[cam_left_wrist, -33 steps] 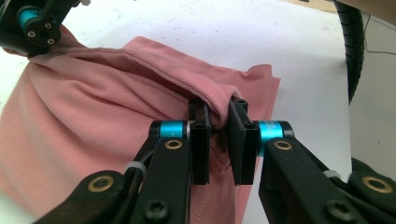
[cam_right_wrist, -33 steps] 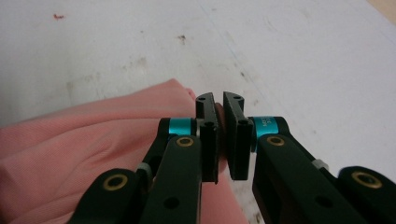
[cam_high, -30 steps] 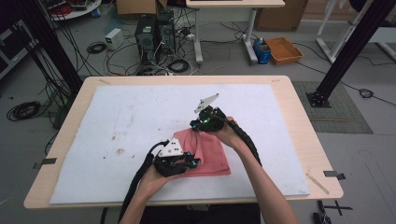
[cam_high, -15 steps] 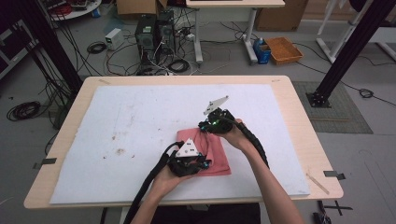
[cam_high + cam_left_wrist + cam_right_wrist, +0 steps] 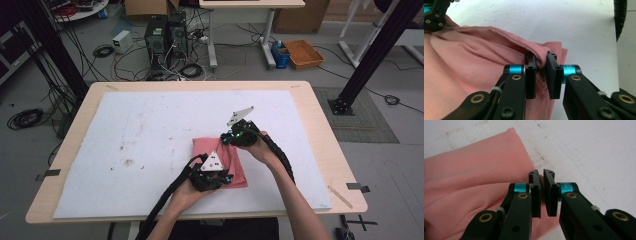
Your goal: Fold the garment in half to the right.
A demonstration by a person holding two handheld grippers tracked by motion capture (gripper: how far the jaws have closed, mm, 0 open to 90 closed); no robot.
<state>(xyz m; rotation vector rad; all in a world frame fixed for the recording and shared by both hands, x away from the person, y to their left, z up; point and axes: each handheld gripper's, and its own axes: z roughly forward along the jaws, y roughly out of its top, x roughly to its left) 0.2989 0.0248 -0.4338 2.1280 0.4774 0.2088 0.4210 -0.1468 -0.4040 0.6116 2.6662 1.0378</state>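
Your left tongs (image 5: pixel 541 65) are closed down to a narrow gap on a bunched fold of the pink cloth (image 5: pixel 469 75), the fabric squeezed between the two black jaws near the cloth's right-hand edge as that view shows it; from there a raised ridge of fabric runs away toward the upper left, where the other tongs sit against the cloth at the corner of the picture. Your right tongs (image 5: pixel 541 185) are nearly shut as well, with only a slim slit between the jaws; a sliver of pink shows inside that slit, right at the cloth's edge, so they look to be pinching the cloth there, though how much fabric they have is hard to tell. From the high view, the pink cloth (image 5: pixel 235 162) lies folded on the white sheet (image 5: pixel 150 130) that covers the surface (image 5: pixel 320 115), a little right of its middle and toward your side. Your left tongs (image 5: pixel 227 179) rest at the cloth's near edge, your right tongs (image 5: pixel 227 137) at its far right corner, well apart from each other with the cloth between them. Brown stains (image 5: pixel 127 162) mark the sheet to the left of the cloth.
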